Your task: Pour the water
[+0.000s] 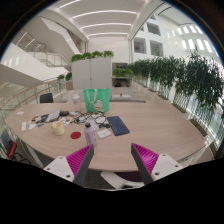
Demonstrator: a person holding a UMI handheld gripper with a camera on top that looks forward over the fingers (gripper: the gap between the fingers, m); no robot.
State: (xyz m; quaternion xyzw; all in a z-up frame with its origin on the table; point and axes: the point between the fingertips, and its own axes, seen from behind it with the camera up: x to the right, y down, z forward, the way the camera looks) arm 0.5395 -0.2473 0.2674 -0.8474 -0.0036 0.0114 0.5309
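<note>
The tongs (109, 160) are seen at the bottom of the frame, spread wide apart, with nothing held between the two magenta pads (76, 160). A long light wooden counter (165, 125) fills the middle of the frame beyond them. At its centre, well ahead of the fingers, a green container (97, 99) is standing upright. Left of centre a cluster of small items is laid out, among them a red-topped round object (59, 128) and a dark keyboard (118, 125); which of these holds water cannot be told. Potted trees (185, 72) are lined up along the upper right.
</note>
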